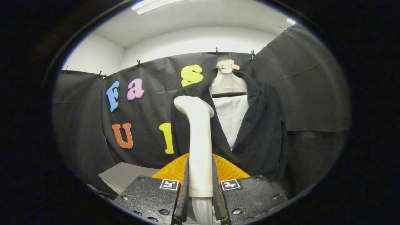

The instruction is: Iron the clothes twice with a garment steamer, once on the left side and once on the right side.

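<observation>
A grey table (pixel 125 176) stands low beside the gripper's fingers, against the cloth wall, its visible corner bare.

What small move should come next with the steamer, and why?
Probably push the steamer forward onto the jacket. The hand-held gripper is shut on its handle, upright, with the head level with the chest of the jacket's left half, which hangs on the hanger beyond the fingers.

You have even, fairly dim booth light from a ceiling strip lamp (pixel 153 5) overhead. Glare whitens the steamer (pixel 199 137) handle, held between the gripper (pixel 201 187) fingers; the dark jacket (pixel 250 125) loses fold detail. Fisheye distortion bows the wall edges; focus stays sharp centrally.
</observation>
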`<state>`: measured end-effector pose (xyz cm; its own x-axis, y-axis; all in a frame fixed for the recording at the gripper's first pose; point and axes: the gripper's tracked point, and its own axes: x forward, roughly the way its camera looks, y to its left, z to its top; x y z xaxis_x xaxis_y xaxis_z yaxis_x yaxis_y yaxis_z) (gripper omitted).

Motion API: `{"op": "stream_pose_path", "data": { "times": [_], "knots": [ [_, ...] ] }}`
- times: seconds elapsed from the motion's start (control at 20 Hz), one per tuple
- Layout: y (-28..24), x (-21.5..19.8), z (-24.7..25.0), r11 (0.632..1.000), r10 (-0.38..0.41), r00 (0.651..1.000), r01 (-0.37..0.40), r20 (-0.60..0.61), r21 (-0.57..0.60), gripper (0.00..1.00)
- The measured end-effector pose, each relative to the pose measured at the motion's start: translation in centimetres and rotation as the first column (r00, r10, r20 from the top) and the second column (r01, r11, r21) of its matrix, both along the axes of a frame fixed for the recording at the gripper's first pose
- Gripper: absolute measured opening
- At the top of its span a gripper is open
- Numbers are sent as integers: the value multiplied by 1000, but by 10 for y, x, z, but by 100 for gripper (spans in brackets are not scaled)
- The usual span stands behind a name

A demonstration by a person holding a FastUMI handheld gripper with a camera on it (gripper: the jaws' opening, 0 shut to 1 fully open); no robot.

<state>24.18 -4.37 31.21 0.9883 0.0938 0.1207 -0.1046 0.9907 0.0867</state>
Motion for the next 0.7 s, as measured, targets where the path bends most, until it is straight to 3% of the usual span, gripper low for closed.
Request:
{"op": "stream_pose_path", "data": {
  "times": [0.7],
  "knots": [
    [-5, 22, -46, 999, -32, 993, 31, -115, -9, 35]
  ]
}}
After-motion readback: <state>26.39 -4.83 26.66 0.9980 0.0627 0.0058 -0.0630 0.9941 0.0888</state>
